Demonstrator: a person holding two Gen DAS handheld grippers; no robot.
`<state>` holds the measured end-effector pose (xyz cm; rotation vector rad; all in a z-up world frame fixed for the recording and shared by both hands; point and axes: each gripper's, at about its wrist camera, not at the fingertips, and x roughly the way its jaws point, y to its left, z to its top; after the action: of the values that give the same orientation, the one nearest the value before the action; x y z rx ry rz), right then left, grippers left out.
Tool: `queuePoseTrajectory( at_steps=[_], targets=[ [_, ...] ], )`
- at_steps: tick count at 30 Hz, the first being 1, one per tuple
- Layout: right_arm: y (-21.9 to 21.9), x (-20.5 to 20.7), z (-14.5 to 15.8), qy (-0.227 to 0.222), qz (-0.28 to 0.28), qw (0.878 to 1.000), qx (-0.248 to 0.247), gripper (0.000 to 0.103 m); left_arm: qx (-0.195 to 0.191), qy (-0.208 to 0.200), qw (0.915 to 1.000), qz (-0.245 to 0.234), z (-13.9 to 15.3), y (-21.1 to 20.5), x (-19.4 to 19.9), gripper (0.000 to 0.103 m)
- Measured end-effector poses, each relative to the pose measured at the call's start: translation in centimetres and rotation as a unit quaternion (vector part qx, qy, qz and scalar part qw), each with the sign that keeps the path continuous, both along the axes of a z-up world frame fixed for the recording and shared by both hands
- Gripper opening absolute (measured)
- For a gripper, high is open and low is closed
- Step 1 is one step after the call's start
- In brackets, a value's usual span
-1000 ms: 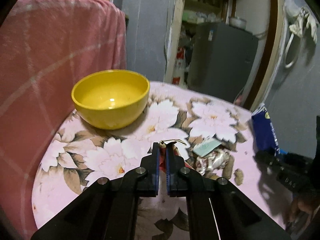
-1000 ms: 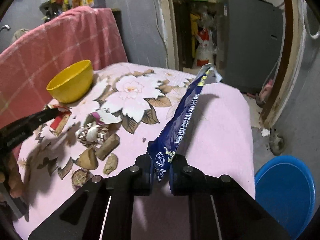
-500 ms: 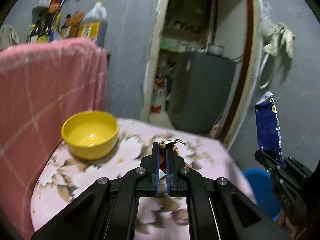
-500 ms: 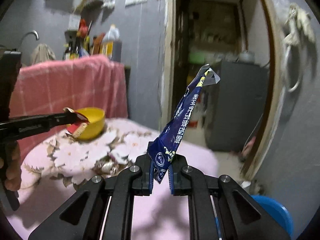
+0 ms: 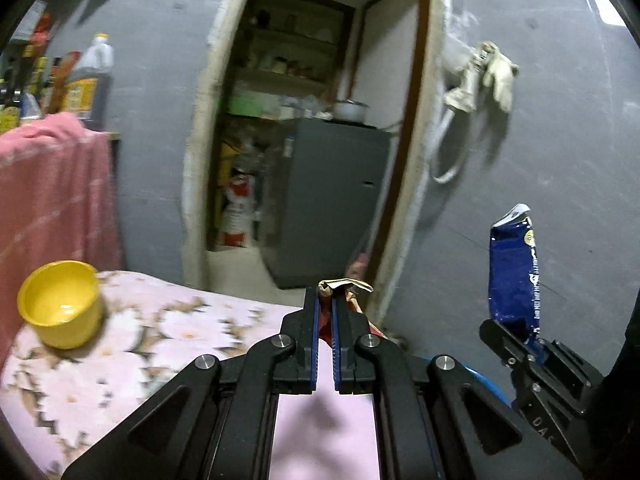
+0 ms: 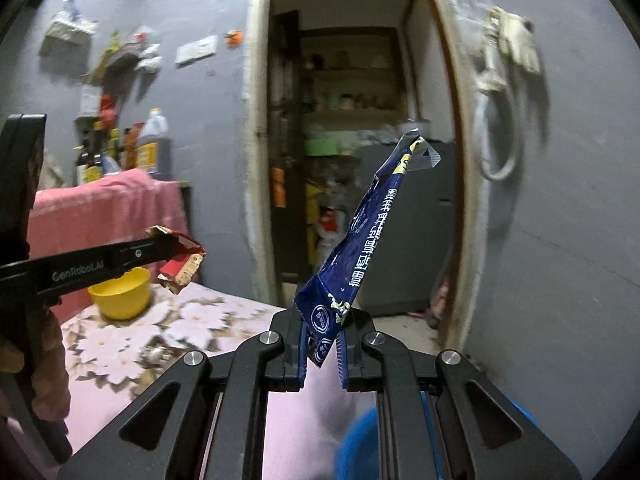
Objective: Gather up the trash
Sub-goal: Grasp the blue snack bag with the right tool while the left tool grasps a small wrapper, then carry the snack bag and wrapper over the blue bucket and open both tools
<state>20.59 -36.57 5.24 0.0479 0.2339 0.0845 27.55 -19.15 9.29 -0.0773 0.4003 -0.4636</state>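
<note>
Left wrist view: left gripper fingers narrow, clamped on a red wrapper protruding past the tips. Yellow bowl far left on the floral table.

Right wrist view: right gripper fingers pinch a blue snack bag standing upward. Blue bin beneath the fingers.
</note>
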Motion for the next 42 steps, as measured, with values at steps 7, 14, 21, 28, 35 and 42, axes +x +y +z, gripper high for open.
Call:
queuePoseTrajectory(
  at_steps=[7, 14, 21, 28, 35, 42],
  targets=[
    [-4.9, 0.4, -1.3, 0.054, -0.056, 0.996, 0.042, 0.01, 0.004, 0.051, 0.9974, -0.051, -1.7, -5.4, 1.8, 0.004],
    [-8.2, 1.4, -3.6, 0.125, -0.079, 0.986, 0.078, 0.01, 0.022, 0.099, 0.9916, -0.081, -4.3, -9.1, 2.9, 0.004],
    [-9.3, 2.2, -5.5, 0.183, -0.093, 0.975, 0.082, 0.02, 0.042, 0.157, 0.9815, -0.101, -7.8, -12.0, 4.0, 0.004],
    [-10.9, 2.2, -6.1, 0.196, -0.11, 0.97, 0.097, 0.034, 0.061, 0.19, 0.9737, -0.109, -10.1, -13.7, 4.7, 0.012],
    [-11.4, 1.9, -5.8, 0.186, -0.124, 0.97, 0.1, 0.043, 0.055, 0.189, 0.9758, -0.096, -10.4, -13.1, 4.8, 0.029],
    [-11.0, 2.0, -5.6, 0.178, -0.127, 0.971, 0.092, 0.049, 0.047, 0.167, 0.9819, -0.075, -9.0, -11.5, 4.4, 0.04]
  ],
)
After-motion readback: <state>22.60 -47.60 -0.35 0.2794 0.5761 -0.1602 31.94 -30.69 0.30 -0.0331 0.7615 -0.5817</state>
